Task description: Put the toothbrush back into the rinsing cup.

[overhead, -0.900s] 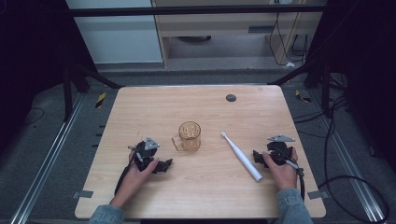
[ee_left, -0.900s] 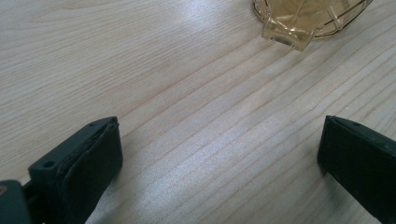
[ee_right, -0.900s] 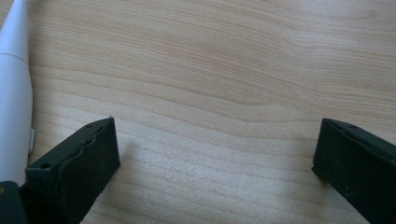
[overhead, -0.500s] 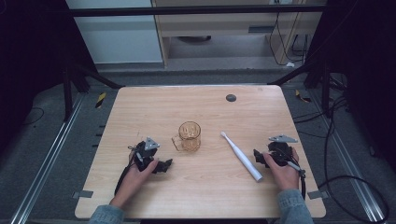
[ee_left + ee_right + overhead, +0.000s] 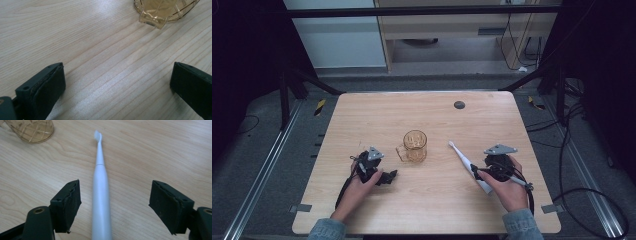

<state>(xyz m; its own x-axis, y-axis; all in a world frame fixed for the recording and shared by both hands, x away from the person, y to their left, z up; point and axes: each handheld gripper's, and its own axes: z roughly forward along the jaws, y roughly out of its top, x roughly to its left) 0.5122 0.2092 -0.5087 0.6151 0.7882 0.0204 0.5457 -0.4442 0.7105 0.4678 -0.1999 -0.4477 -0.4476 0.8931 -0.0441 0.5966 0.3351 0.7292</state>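
Note:
An amber glass mug (image 5: 415, 145) stands mid-table, its handle toward the left hand. A white electric toothbrush (image 5: 463, 159) lies to its right, brush head pointing away from the person. My right gripper (image 5: 478, 172) is low over the handle end. In the right gripper view the toothbrush (image 5: 101, 187) runs between the open jaws, nearer the left one, and neither pad touches it. My left gripper (image 5: 388, 176) rests on the wood left of the mug. Its jaws (image 5: 117, 85) stand wide open over bare table, and the mug's handle (image 5: 157, 15) is just ahead.
A small dark round disc (image 5: 459, 104) sits near the table's far edge. The wooden table (image 5: 362, 115) has bare wood on the far half and along the front. Cables (image 5: 592, 200) trail on the floor to the right.
The right hand has shifted left, bringing its gripper over the toothbrush's handle. The left hand, mug and toothbrush have stayed where they were.

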